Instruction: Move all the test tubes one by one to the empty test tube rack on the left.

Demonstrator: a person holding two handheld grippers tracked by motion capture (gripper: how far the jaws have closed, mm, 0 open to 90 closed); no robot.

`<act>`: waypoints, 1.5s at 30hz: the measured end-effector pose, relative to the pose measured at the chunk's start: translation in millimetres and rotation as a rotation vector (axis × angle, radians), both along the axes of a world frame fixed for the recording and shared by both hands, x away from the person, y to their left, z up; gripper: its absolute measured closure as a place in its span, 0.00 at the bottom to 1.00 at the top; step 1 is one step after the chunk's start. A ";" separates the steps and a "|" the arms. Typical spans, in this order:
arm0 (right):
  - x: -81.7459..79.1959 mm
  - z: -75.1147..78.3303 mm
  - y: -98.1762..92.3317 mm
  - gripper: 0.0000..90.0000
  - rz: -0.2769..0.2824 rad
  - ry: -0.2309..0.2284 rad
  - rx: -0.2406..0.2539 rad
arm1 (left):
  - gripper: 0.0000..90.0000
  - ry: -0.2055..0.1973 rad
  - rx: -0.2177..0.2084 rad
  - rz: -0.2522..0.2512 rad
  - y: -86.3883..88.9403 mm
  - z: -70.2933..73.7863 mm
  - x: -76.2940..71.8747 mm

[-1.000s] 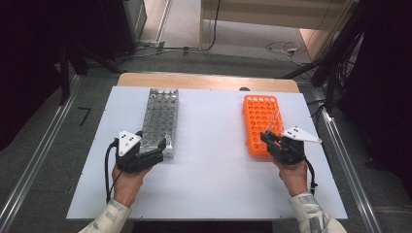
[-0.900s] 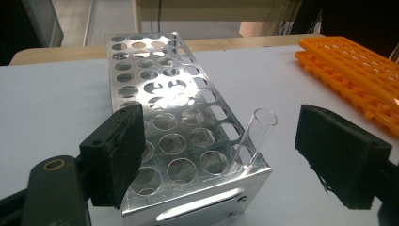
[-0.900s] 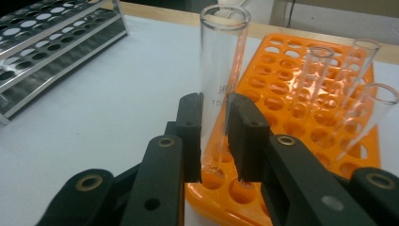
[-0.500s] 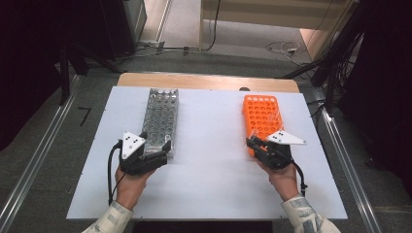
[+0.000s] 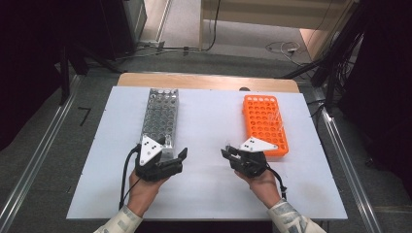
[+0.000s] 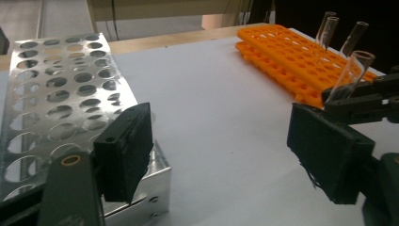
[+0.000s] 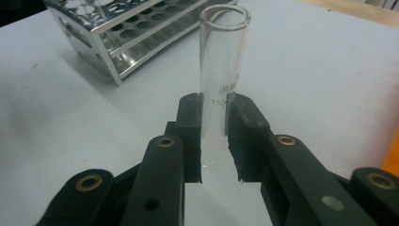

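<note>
Right gripper point(image 7: 214, 136) clamped on an upright glass tube point(image 7: 221, 75) over the white table point(image 5: 209, 121) between the orange rack point(image 5: 265, 124) and metal rack point(image 5: 160, 116); left gripper point(image 6: 221, 155) wide apart, empty, jaws just narrowing, beside the metal rack.

Table point(image 5: 209, 121): white top, centre of frame, wooden edge along its far side. Floor point(image 5: 48, 145): grey, flanking the table left and right, with metal rails point(image 5: 29, 170). Cables point(image 5: 284, 47): loose at top right, beside dark stands.
</note>
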State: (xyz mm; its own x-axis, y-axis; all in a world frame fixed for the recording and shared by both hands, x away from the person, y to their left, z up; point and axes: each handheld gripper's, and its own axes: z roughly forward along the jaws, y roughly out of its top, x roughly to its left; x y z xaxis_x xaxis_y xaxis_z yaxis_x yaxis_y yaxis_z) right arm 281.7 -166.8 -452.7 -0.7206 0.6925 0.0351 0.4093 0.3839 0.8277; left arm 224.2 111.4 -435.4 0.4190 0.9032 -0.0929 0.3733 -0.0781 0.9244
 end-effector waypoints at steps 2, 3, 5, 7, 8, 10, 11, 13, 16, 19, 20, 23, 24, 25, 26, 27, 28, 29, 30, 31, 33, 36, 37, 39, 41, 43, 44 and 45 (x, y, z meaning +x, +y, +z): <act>-2.1 -1.3 6.1 0.81 0.016 0.001 -0.005 | 0.28 0.000 0.000 -0.021 -5.9 -0.2 -0.5; -2.9 -2.0 8.7 0.81 0.025 0.003 -0.007 | 0.29 0.001 -0.004 -0.033 -9.2 -0.5 -0.4; -4.5 -3.4 13.3 0.81 0.039 0.007 -0.011 | 0.30 0.004 0.000 -0.055 -15.6 -1.3 -0.4; -6.0 -4.5 17.1 0.81 0.046 0.012 -0.014 | 0.31 0.007 0.006 -0.071 -21.9 -2.4 -0.2; -6.4 -5.1 18.7 0.81 0.054 0.012 -0.016 | 0.31 0.006 0.012 -0.074 -24.8 -3.1 0.0; -7.2 -6.5 22.0 0.81 0.063 0.010 -0.021 | 0.31 0.011 0.014 -0.085 -30.1 -4.1 1.1; -7.4 -7.4 23.9 0.81 0.067 0.009 -0.020 | 0.31 0.010 0.012 -0.088 -32.7 -4.5 1.5; -8.4 -8.9 27.4 0.81 0.072 0.016 -0.028 | 0.32 0.012 0.015 -0.100 -36.6 -5.2 2.2; -9.9 -11.1 32.9 0.81 0.088 0.019 -0.038 | 0.34 0.008 0.023 -0.110 -42.0 -6.7 2.4; -11.6 -13.0 38.2 0.81 0.107 0.019 -0.044 | 0.36 0.008 0.034 -0.120 -46.2 -8.4 3.1; -12.1 -13.4 39.7 0.81 0.112 0.020 -0.046 | 0.37 0.010 0.032 -0.123 -47.4 -8.9 3.5; -13.9 -14.4 43.6 0.81 0.121 0.021 -0.047 | 0.42 0.015 0.030 -0.144 -50.6 -10.1 4.2; -14.3 -14.8 44.4 0.81 0.125 0.021 -0.049 | 0.44 0.017 0.032 -0.149 -51.5 -10.3 4.3; -15.0 -14.9 45.3 0.81 0.127 0.021 -0.048 | 0.46 0.016 0.030 -0.154 -52.6 -10.8 4.5; -15.3 -15.0 45.8 0.81 0.131 0.021 -0.049 | 0.49 0.016 0.031 -0.159 -53.4 -11.1 4.6; -15.7 -15.0 46.3 0.81 0.133 0.023 -0.050 | 0.51 0.018 0.030 -0.166 -54.4 -11.5 4.7; -16.1 -14.9 46.6 0.81 0.135 0.024 -0.049 | 0.54 0.019 0.033 -0.171 -55.1 -11.9 4.8; -16.4 -14.8 46.8 0.81 0.137 0.023 -0.048 | 0.58 0.021 0.032 -0.177 -55.9 -12.3 5.0; -16.7 -14.7 47.0 0.81 0.138 0.023 -0.046 | 0.61 0.022 0.033 -0.182 -56.4 -12.6 5.1; -16.8 -14.5 46.9 0.81 0.140 0.022 -0.047 | 0.64 0.023 0.033 -0.188 -57.1 -13.0 5.3; -17.0 -14.2 46.8 0.81 0.142 0.025 -0.043 | 0.69 0.025 0.035 -0.194 -57.9 -13.1 5.6; -17.1 -14.2 46.9 0.81 0.142 0.027 -0.044 | 0.75 0.020 0.034 -0.194 -58.9 -12.7 5.9; -17.2 -14.3 47.0 0.81 0.143 0.026 -0.043 | 0.77 0.019 0.033 -0.194 -58.9 -12.4 6.0; -17.4 -14.1 47.1 0.81 0.143 0.028 -0.042 | 0.82 0.016 0.037 -0.198 -59.2 -11.9 6.1; -17.1 -13.9 46.8 0.81 0.142 0.029 -0.037 | 0.83 0.017 0.045 -0.204 -59.9 -11.1 6.0; -16.8 -13.6 46.3 0.81 0.140 0.028 -0.037 | 0.83 0.013 0.048 -0.207 -60.3 -10.4 6.6; -16.8 -13.4 46.1 0.81 0.139 0.027 -0.035 | 0.83 0.014 0.043 -0.207 -60.5 -10.1 6.8; -17.0 -13.1 45.7 0.81 0.136 0.029 -0.032 | 0.83 0.016 0.042 -0.208 -60.3 -9.3 7.1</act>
